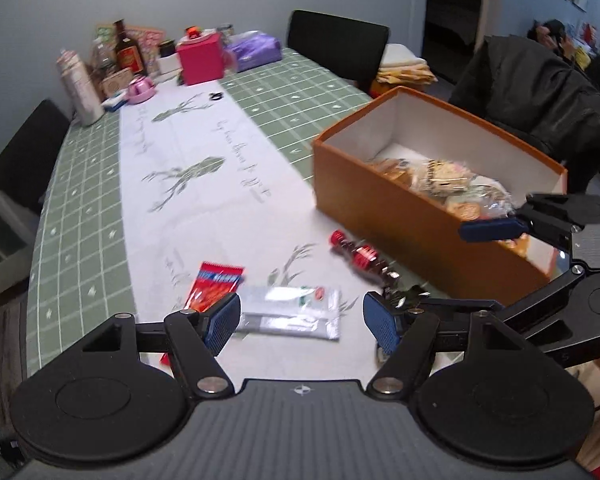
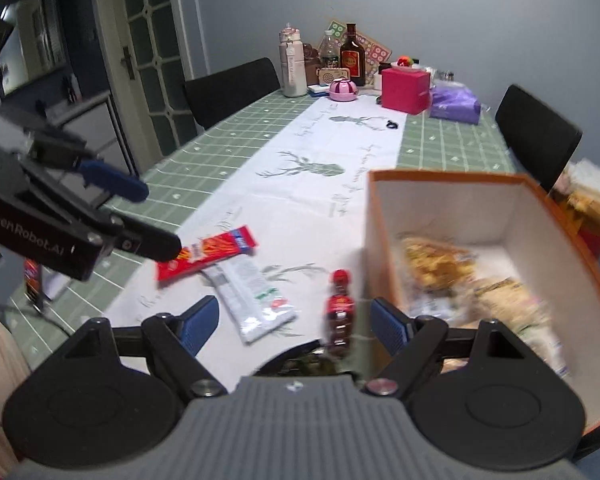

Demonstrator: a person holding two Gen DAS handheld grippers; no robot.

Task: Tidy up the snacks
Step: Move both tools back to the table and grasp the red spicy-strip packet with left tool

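Both tongs, left (image 1: pixel 300 318) and right (image 2: pixel 294 326), are spread wide and empty. The orange box (image 1: pixel 384 216) already holds several snacks; red packet (image 1: pixel 214 284), white packet (image 1: pixel 290 310) and small bottle (image 1: pixel 358 258) remain on the surface (image 1: pixel 204 184).

The left gripper (image 1: pixel 300 320) is level and low in its own view, jaws spread wide with nothing between the blue pads (image 1: pixel 221 322). The right gripper (image 2: pixel 290 322) is likewise wide open and empty, its blue pads (image 2: pixel 198 322) well apart. Each shows in the other's camera: the left gripper (image 2: pixel 136 216) enters from the left edge, the right gripper (image 1: pixel 500 236) from the right edge, though blur makes their spread there hard to judge.
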